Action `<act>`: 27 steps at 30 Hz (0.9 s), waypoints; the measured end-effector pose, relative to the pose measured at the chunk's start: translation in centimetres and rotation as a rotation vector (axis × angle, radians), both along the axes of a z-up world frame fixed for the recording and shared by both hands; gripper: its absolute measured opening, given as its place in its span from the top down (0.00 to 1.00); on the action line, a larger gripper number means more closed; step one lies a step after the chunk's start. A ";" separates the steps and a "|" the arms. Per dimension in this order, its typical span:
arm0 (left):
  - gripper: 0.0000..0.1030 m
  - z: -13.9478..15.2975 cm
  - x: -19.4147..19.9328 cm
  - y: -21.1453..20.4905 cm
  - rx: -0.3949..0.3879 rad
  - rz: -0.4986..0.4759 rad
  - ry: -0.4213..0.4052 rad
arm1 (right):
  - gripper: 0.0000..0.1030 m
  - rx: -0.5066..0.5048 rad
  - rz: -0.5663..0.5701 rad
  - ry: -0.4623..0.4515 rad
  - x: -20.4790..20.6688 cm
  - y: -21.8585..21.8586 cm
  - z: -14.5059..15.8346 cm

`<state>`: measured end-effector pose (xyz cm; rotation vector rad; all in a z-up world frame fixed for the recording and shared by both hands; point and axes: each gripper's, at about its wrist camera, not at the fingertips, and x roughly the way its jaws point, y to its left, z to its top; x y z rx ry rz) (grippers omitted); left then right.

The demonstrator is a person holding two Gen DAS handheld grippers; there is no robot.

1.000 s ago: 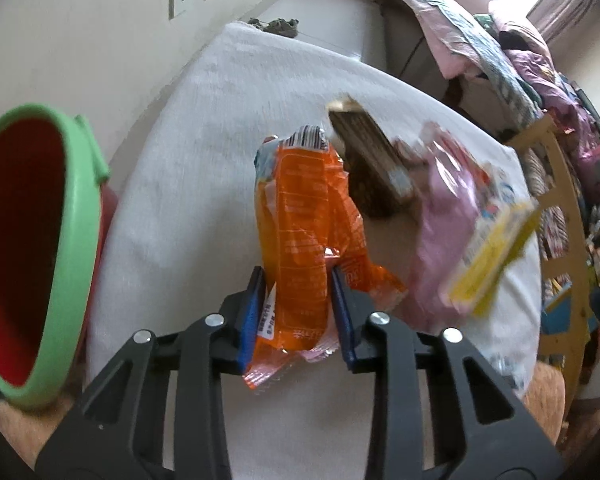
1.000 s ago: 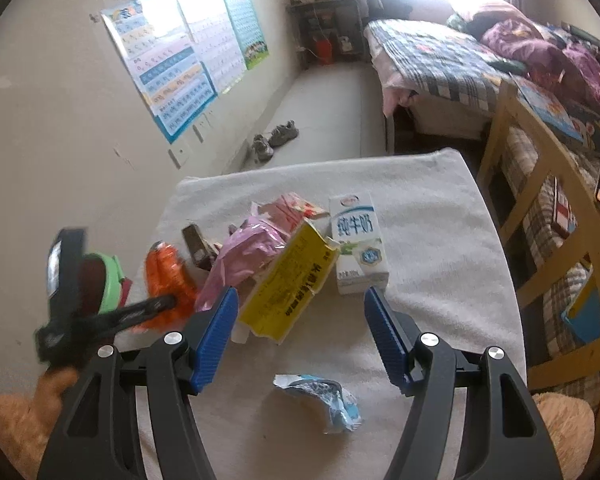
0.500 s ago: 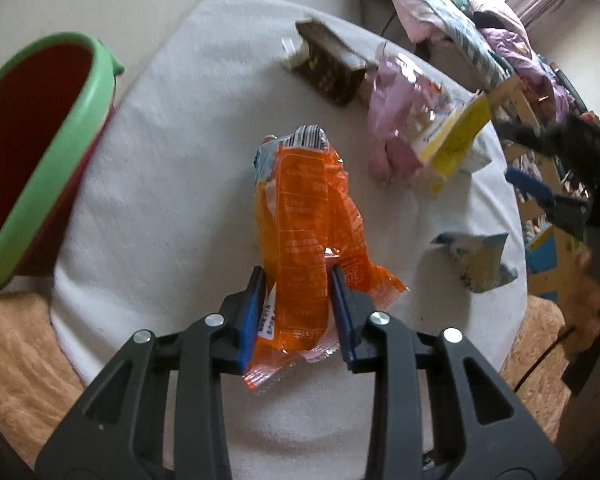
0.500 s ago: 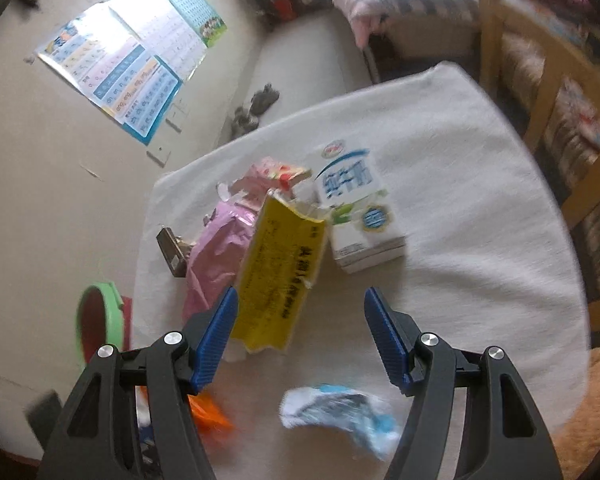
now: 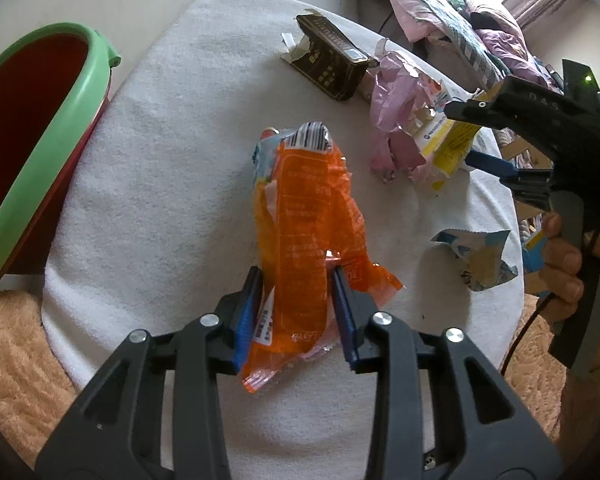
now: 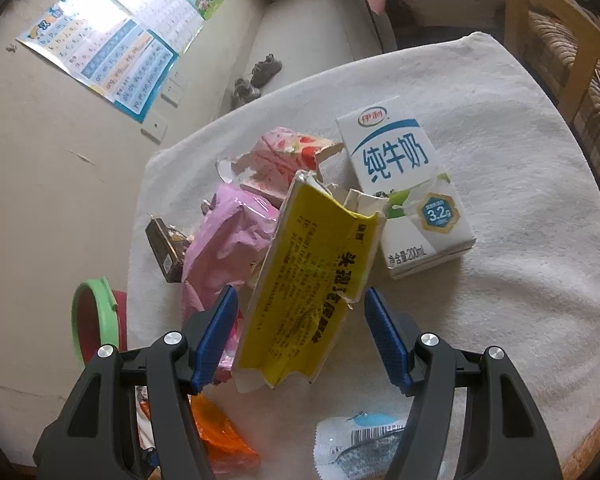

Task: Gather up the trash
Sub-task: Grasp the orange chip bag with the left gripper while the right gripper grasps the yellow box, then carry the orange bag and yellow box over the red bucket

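Observation:
My left gripper [image 5: 296, 304] is shut on a crumpled orange snack wrapper [image 5: 308, 208], held over the white-clothed table [image 5: 160, 160]. A red bin with a green rim [image 5: 40, 152] stands off the table's left edge, apart from the wrapper. My right gripper [image 6: 300, 294] is open and straddles the lower end of a torn yellow box [image 6: 312, 264], with gaps between the box and both blue pads. A person's hand holds that right gripper [image 5: 472, 136] at the right of the left wrist view.
Around the yellow box lie a pink wrapper [image 6: 228, 248], a pink strawberry carton [image 6: 288, 152], a white milk carton [image 6: 408, 196] and a dark brown box [image 5: 332, 64]. A blue-white wrapper [image 5: 480, 256] lies near the table's front. A wooden chair [image 6: 580, 52] stands at the right.
The left gripper has carried the orange wrapper back from the pile toward the table's near side. The right gripper has come down and forward, and the yellow box now sits between its pads.

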<state>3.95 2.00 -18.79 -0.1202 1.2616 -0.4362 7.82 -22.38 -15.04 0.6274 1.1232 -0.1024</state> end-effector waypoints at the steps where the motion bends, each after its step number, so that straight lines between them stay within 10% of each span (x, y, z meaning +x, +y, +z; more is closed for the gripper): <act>1: 0.68 0.0 0.0 -0.1 0.002 -0.002 -0.002 | 0.38 0.004 0.001 0.001 0.0 0.0 0.0; 27: 0.48 0.4 0.7 -0.3 -0.052 0.032 0.012 | 0.49 -0.162 0.058 -0.214 -5.5 3.0 8.1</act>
